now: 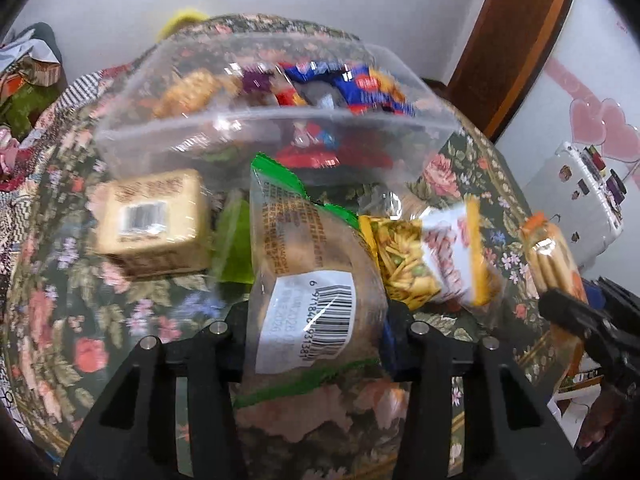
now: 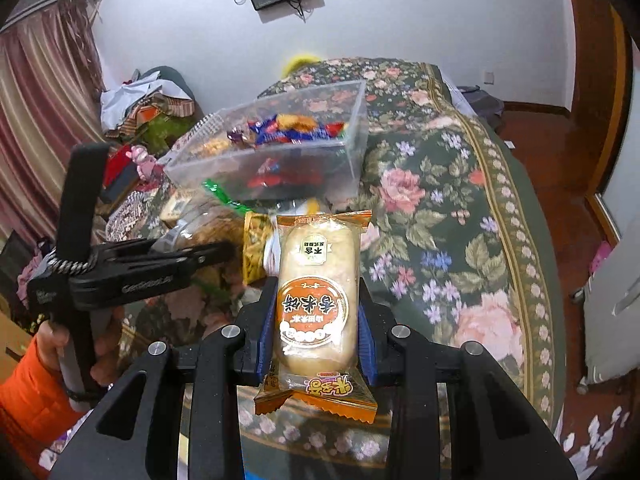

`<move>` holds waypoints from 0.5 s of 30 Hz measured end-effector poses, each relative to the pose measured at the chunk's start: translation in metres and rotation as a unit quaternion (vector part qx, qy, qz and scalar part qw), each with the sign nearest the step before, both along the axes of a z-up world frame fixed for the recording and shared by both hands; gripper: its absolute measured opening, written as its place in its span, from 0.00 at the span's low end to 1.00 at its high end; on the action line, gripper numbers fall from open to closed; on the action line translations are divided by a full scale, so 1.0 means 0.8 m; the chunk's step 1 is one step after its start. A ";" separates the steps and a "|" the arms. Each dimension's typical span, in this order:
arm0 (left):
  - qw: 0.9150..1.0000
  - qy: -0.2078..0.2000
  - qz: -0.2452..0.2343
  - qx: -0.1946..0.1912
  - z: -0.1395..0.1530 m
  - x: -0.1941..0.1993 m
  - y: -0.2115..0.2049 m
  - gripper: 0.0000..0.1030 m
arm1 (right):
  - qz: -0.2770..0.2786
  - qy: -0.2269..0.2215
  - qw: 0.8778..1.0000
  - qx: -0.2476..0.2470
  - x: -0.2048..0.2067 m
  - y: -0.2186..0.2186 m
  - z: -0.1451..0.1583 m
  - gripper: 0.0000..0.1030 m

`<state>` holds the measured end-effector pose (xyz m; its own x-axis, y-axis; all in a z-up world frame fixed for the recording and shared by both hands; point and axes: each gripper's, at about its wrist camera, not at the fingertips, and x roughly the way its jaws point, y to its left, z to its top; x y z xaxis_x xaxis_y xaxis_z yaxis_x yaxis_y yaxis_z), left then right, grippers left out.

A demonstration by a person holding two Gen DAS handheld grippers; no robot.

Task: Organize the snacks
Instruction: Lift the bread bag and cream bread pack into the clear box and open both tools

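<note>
My left gripper [image 1: 318,314] is shut on a clear green-trimmed bag [image 1: 296,236] of brown bread with a barcode label, tilted up just in front of the clear plastic box [image 1: 264,120]. That box holds blue, red and golden wrapped sweets. My right gripper [image 2: 318,292] is shut on an orange-wrapped rice cracker pack [image 2: 316,264], held upright short of the same clear box [image 2: 288,148]. The right wrist view also catches the left gripper [image 2: 218,252] at the left, with the bag [image 2: 208,220] in it. From the left wrist view the right gripper [image 1: 560,300] and its cracker pack [image 1: 546,254] show at the right edge.
On the floral tablecloth [image 2: 440,220] lie a tan boxed snack [image 1: 150,220], a yellow pack of green-and-yellow sticks [image 1: 400,264] and a white-orange packet [image 1: 460,256]. A hand in an orange sleeve [image 2: 36,372] grips the left tool. The table edge curves down the right.
</note>
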<state>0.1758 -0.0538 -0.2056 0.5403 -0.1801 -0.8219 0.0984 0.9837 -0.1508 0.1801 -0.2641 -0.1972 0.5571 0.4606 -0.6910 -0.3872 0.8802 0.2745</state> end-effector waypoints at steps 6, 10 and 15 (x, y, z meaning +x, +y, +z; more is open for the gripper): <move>0.999 -0.034 0.015 -0.018 0.041 -0.011 0.025 0.45 | 0.006 -0.024 1.000 0.004 0.011 0.019 0.019 0.31; 0.998 -0.058 0.020 -0.019 0.068 -0.012 0.037 0.45 | 0.008 -0.042 0.999 0.007 0.024 0.031 0.034 0.31; 0.996 -0.085 0.032 -0.018 0.096 -0.004 0.056 0.45 | 0.007 -0.062 0.998 0.015 0.046 0.044 0.051 0.31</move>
<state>0.1723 -0.0093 -0.1284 0.6829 -0.1681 -0.7109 0.0627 0.9831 -0.1723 0.2171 -0.2291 -0.1564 0.6306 0.4890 -0.6027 -0.4323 0.8662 0.2504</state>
